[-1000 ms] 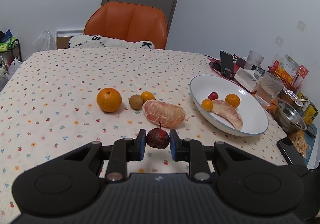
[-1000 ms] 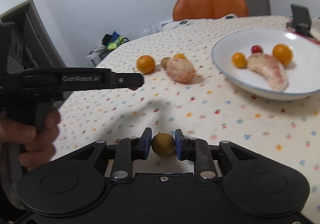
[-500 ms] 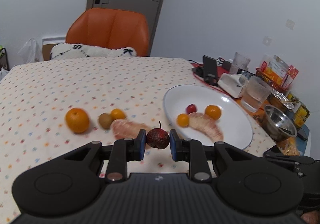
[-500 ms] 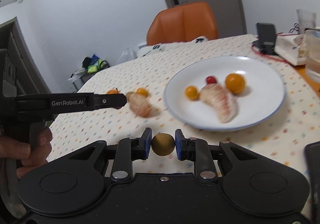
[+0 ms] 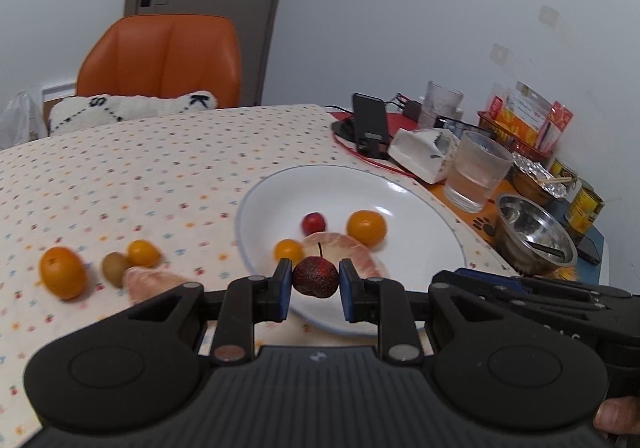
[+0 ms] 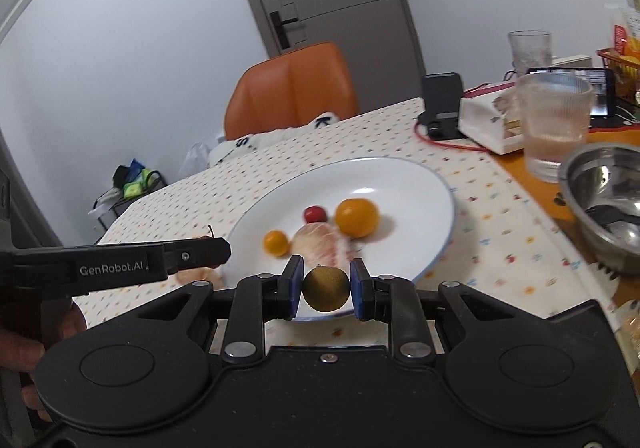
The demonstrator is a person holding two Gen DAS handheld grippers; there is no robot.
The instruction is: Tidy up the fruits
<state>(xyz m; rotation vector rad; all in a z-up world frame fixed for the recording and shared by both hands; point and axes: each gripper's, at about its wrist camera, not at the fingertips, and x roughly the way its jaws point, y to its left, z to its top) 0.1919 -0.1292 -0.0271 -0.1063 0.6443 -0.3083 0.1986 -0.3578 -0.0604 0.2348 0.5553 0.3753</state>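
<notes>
Two tools, both loaded. Left tool (image 5: 315,284) clamped on dark red berry-like fruit (image 5: 315,279), bumpy skin, thin stem up, held over white plate (image 5: 432,224) near rim at 6 o'clock. Right tool (image 6: 326,288) clamped on round olive-brown fruit (image 6: 325,289), dull rough skin, also above plate's near edge. Plate holds pomelo segment (image 6: 320,242), small red fruit (image 6: 315,213), two orange citrus, big one (image 6: 357,217) at 3 o'clock of the segment, small one (image 6: 276,242) at 9. On desk (image 5: 120,175) left of plate: orange (image 5: 63,277), kiwi (image 5: 113,268), small citrus (image 5: 143,252), peeled pomelo (image 5: 154,282). Steel bowl (image 5: 534,234) holds a utensil.
</notes>
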